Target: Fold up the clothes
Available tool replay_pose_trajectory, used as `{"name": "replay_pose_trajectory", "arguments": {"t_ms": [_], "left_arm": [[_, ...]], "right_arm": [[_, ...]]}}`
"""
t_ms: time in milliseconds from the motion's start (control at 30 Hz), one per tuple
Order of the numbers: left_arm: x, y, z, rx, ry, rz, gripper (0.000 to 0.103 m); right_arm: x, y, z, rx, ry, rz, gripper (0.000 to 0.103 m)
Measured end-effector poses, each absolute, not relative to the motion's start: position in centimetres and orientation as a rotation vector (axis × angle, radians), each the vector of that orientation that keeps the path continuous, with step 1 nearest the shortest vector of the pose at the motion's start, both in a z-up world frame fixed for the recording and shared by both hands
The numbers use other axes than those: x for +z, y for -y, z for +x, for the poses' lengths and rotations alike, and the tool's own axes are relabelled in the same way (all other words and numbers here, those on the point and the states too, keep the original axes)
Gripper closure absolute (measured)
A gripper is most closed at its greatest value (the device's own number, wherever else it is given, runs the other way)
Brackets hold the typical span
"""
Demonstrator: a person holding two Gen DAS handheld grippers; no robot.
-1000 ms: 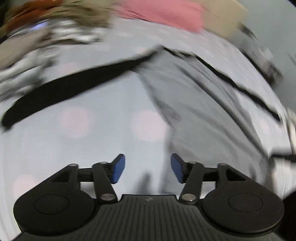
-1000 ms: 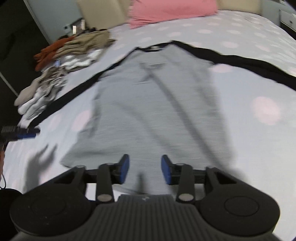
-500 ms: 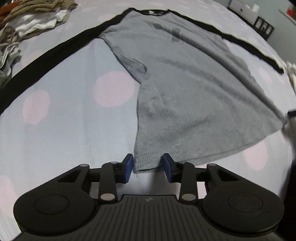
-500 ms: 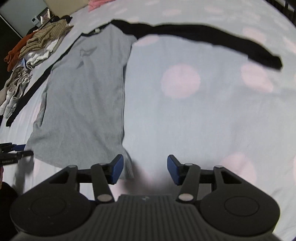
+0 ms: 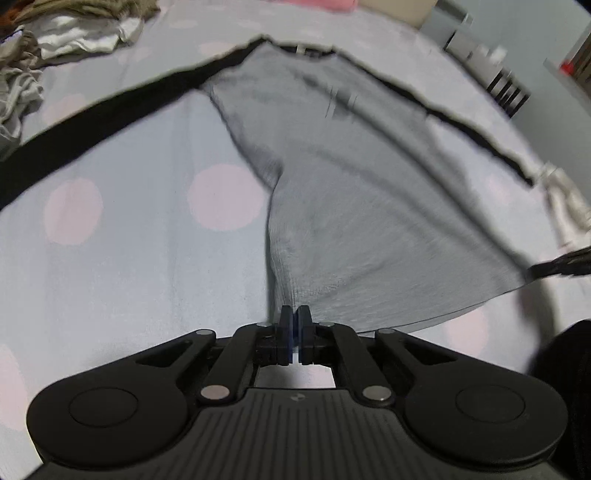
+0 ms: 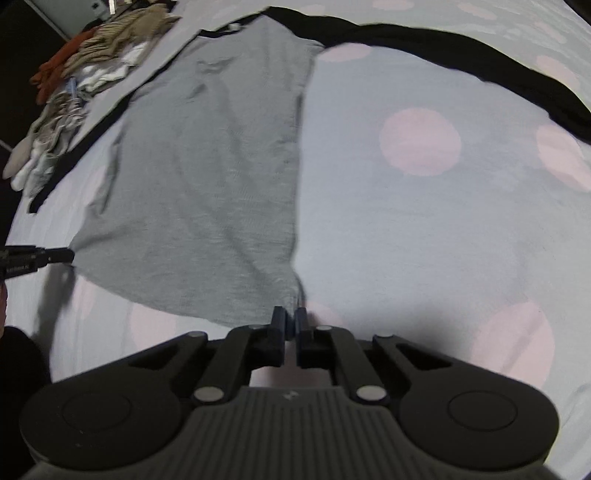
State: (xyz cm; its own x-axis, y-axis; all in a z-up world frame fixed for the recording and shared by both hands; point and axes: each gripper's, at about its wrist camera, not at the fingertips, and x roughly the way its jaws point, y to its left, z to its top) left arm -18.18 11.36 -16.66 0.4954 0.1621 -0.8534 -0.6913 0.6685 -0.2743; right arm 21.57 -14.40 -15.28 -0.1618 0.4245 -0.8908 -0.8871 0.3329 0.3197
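Grey cloth of a long-sleeved shirt [image 5: 354, 192] lies spread flat on a bed [image 5: 129, 266], collar at the far end and hem nearest the cameras. Its sleeves [image 6: 461, 59] are black and stretch outward from the shoulders across the bedsheet, which is pale blue-grey with large pink dots.

At the shirt's near hem, the left claw [image 5: 294, 321] has its blue-padded tips pressed together on one bottom corner, the fabric pinched between them and rising slightly toward the grip. At the opposite bottom corner of the hem, the right claw [image 6: 290, 319] is likewise closed to a narrow slit on the fabric edge. Each claw shows as a thin black shape at the far hem corner in the other's view.

Beyond the shirt's left sleeve, near the bed's edge, sits a loose pile of other clothes [image 6: 85, 74] in tan, white and orange. Past the collar, a pink pillow [image 5: 325, 3] shows at the head of the bed, though only as a sliver.
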Motion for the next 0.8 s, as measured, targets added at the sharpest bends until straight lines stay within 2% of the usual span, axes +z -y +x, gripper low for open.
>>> {"name": "replay_pose_trajectory", "arguments": {"t_ms": [167,400,667,800], "left_arm": [[-12.9,-11.2,-22.6,0.547,-0.825,-0.721,0.103],[-12.9,-8.4,-23.3,0.536,-0.95,-0.629,0.103],[-16.3,-7.3,-19.4,0.536,-1.185,-0.462,0.103],[-15.7,-6.8,-18.9,0.516,-1.174,-0.453,0.103]], "right_arm": [[-12.4,14.8,21.4,1.315,-1.257,-0.429,0.098],[-10.0,15.9,20.1,1.392,-1.277,-0.416,0.098],[-13.6,14.5,17.8,1.315,-1.288,-0.682,0.098],[-14.4,13.8,17.3,1.31,-1.282,-0.729,0.098]]}}
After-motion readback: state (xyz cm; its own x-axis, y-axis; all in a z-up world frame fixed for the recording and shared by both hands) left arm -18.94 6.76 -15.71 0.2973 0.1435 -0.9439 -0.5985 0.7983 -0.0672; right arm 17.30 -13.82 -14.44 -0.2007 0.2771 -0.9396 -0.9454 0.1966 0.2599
